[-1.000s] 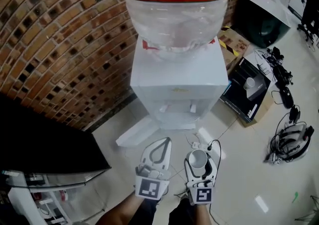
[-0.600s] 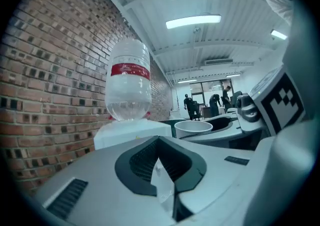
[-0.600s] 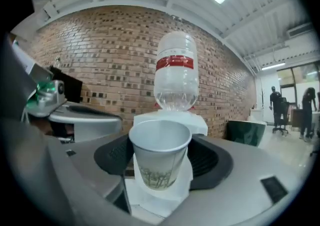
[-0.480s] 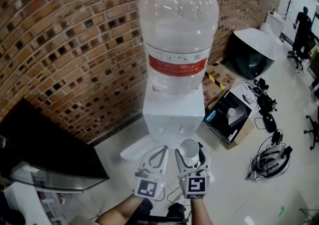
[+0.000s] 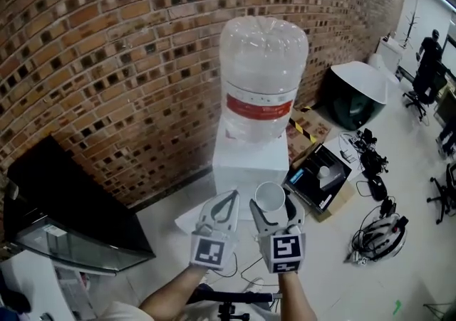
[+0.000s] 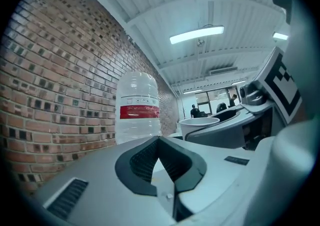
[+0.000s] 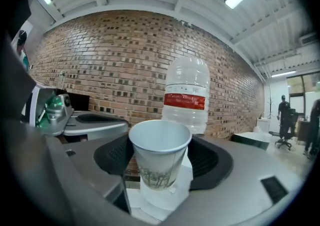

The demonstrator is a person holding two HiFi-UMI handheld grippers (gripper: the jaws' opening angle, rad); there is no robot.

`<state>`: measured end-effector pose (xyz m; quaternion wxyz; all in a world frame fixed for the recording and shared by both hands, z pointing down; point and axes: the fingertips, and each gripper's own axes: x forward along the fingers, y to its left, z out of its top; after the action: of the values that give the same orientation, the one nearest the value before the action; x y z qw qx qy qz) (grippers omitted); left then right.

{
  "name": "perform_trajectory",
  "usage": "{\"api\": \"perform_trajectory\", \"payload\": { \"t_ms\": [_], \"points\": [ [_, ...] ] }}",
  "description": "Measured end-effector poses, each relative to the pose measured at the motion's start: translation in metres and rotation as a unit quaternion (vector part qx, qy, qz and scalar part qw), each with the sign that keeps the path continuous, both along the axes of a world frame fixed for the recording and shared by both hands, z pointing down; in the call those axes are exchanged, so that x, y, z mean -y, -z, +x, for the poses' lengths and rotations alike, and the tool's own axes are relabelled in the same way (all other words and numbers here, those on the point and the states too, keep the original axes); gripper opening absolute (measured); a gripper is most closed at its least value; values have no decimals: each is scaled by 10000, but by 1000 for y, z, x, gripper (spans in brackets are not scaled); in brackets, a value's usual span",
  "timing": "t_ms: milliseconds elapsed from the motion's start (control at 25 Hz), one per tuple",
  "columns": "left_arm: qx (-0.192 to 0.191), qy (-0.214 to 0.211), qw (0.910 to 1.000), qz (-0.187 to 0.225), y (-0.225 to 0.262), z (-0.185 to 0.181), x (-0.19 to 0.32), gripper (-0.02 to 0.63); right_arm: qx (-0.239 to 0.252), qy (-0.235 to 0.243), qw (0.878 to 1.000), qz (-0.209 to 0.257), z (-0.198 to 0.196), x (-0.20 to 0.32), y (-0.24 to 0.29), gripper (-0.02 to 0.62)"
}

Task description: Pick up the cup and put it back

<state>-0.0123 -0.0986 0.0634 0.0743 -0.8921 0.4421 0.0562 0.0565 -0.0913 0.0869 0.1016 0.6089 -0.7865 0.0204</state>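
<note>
A white paper cup (image 5: 271, 196) with a faint print stands upright between the jaws of my right gripper (image 5: 272, 203), held in the air in front of the water dispenser (image 5: 249, 164). In the right gripper view the cup (image 7: 159, 162) fills the gap between the dark pads, and the dispenser's big clear bottle (image 7: 186, 94) with its red label rises behind it. My left gripper (image 5: 229, 200) hangs beside the right one, shut with nothing in it. In the left gripper view its jaws meet at the tips (image 6: 159, 142), and the cup's rim (image 6: 199, 121) shows to the right.
A brick wall (image 5: 107, 63) stands behind the dispenser. A black cabinet (image 5: 71, 220) is at the left. Open boxes (image 5: 320, 177), a dark bin (image 5: 356, 92) and a heap of cables (image 5: 377, 234) lie on the floor at the right. A person (image 5: 427, 53) stands far off.
Both grippers and the head view have drawn back and up from the dispenser, which now looks smaller and farther off. The cup stays in the right gripper.
</note>
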Motion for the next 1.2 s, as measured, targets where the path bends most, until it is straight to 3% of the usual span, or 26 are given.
{"api": "perform_trajectory", "payload": {
  "t_ms": [440, 1200],
  "points": [
    [-20, -138, 9998, 146, 6, 5, -13, 0, -34, 151, 9999, -7, -11, -7, 8, 337],
    [-168, -110, 9998, 13, -7, 12, -7, 0, -33, 182, 9997, -132, -5, 3, -19, 337]
  ]
}}
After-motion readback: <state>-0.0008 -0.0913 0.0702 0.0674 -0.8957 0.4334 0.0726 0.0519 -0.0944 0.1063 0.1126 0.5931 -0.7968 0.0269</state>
